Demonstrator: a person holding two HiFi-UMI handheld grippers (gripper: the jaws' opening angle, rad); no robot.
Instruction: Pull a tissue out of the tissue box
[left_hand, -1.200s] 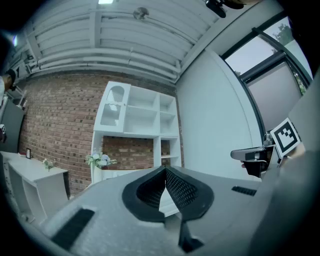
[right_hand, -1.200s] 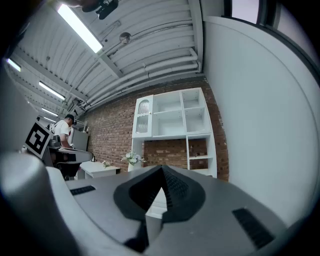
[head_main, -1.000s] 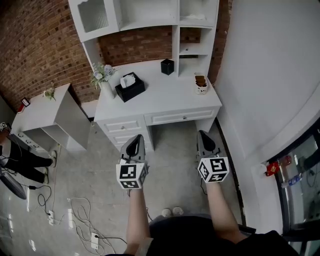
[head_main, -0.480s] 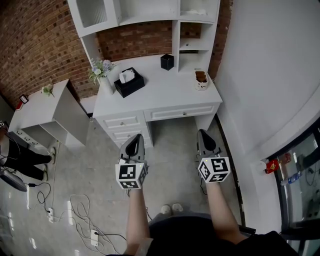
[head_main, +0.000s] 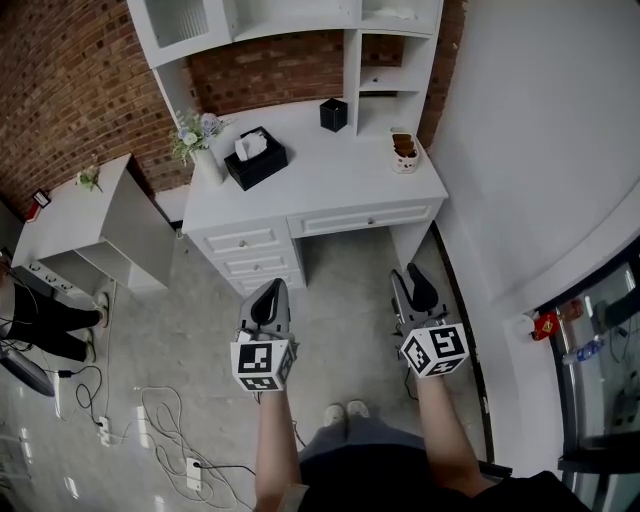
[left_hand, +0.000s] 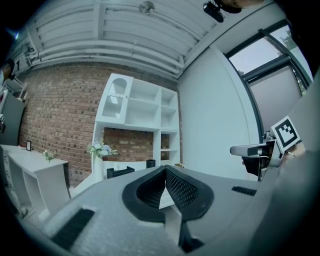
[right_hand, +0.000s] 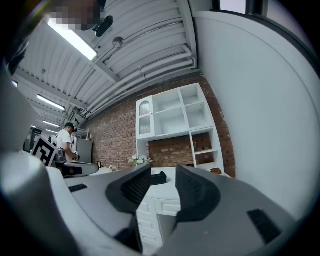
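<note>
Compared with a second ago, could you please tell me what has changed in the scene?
The fingers of the right gripper have just been opening and now stand apart, nothing between them. The left gripper stays shut and empty; the tissue box sits untouched on the desk.

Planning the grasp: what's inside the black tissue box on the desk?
A white tissue sticks up from the top of the tissue box. Anything further inside is covered by its black walls.

Grippers: two, left gripper (head_main: 268, 292) and right gripper (head_main: 411, 284) | tissue box (head_main: 255, 158): one | desk (head_main: 330, 172): one | flower vase (head_main: 207, 163): one | small black box (head_main: 334, 114): one | side cabinet (head_main: 70, 212): one
</note>
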